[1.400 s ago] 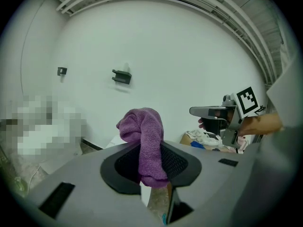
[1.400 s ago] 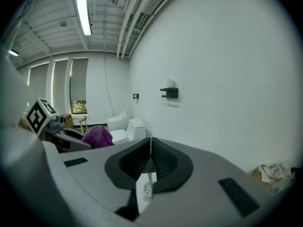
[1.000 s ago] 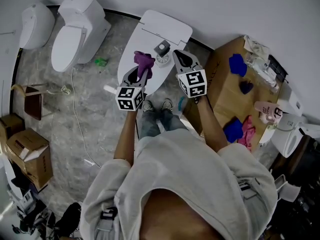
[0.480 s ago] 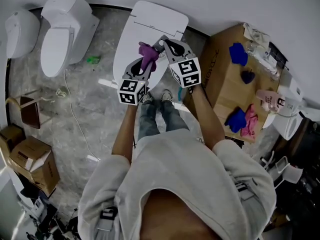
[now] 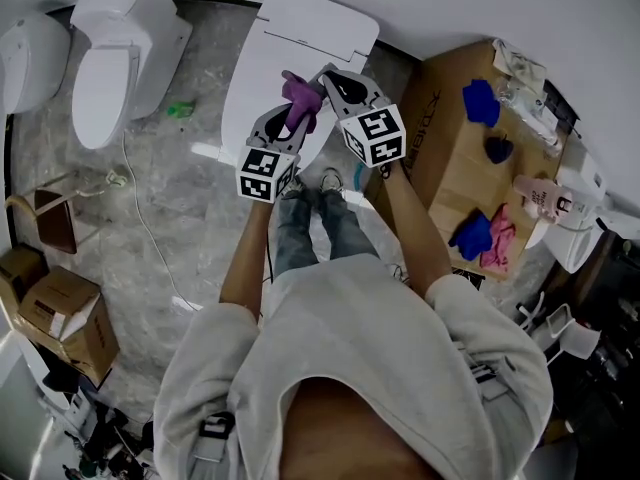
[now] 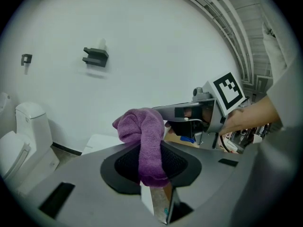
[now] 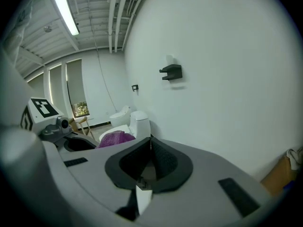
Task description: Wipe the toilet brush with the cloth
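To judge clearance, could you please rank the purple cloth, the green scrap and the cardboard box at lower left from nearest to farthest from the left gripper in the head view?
1. purple cloth: held in the left gripper.
2. green scrap: floor, to its left.
3. cardboard box: far lower left.

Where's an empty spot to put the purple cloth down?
The closed white toilet lid in front is bare. So is the grey floor between that toilet and the brown boxes, except for a thin cable. The cardboard top on the right is crowded: blue cloths, a pink cloth, a bottle.
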The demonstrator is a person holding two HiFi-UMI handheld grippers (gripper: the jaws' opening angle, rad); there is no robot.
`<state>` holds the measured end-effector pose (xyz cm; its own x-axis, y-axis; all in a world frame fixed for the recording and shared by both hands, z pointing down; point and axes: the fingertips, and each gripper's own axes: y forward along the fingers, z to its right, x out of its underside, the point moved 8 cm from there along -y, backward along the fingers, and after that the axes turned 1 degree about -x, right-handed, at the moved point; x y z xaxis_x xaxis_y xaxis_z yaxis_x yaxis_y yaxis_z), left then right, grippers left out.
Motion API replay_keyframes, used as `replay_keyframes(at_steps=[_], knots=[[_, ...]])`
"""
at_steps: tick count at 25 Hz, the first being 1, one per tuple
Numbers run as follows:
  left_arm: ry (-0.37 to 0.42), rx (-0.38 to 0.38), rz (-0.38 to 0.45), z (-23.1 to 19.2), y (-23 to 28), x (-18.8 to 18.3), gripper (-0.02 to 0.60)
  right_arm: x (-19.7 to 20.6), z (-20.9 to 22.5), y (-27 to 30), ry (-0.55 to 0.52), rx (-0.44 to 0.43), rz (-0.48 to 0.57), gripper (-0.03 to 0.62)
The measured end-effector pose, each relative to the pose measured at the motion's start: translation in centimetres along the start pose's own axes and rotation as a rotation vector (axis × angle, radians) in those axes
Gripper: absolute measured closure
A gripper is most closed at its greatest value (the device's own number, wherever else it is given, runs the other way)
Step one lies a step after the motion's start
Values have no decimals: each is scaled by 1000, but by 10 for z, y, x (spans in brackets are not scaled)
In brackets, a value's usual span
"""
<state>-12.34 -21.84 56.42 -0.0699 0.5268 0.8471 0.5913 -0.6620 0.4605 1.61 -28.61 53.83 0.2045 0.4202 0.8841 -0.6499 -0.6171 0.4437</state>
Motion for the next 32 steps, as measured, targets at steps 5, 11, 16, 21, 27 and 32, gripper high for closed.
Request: replay_keyframes(at_steps=[5, 11, 16, 21, 27, 32], knots=[[-3, 10, -14, -4, 10, 3, 472, 0, 3, -1, 22, -15, 13, 563], [-15, 12, -45, -11, 24, 12, 472, 0, 6, -2, 35, -15, 22, 563], [-44, 6, -88, -19, 36, 27, 472, -1, 4, -2, 28, -15, 23, 563], [-55, 0, -120, -25, 51, 41, 472, -1, 7, -3, 31, -9, 30, 563], [-84, -8, -160, -30, 70, 56, 472, -1, 7, -4, 25, -14, 29, 563], [-93, -10, -185, -34, 82, 62, 472, 1, 5, -7, 28, -13, 28, 563]])
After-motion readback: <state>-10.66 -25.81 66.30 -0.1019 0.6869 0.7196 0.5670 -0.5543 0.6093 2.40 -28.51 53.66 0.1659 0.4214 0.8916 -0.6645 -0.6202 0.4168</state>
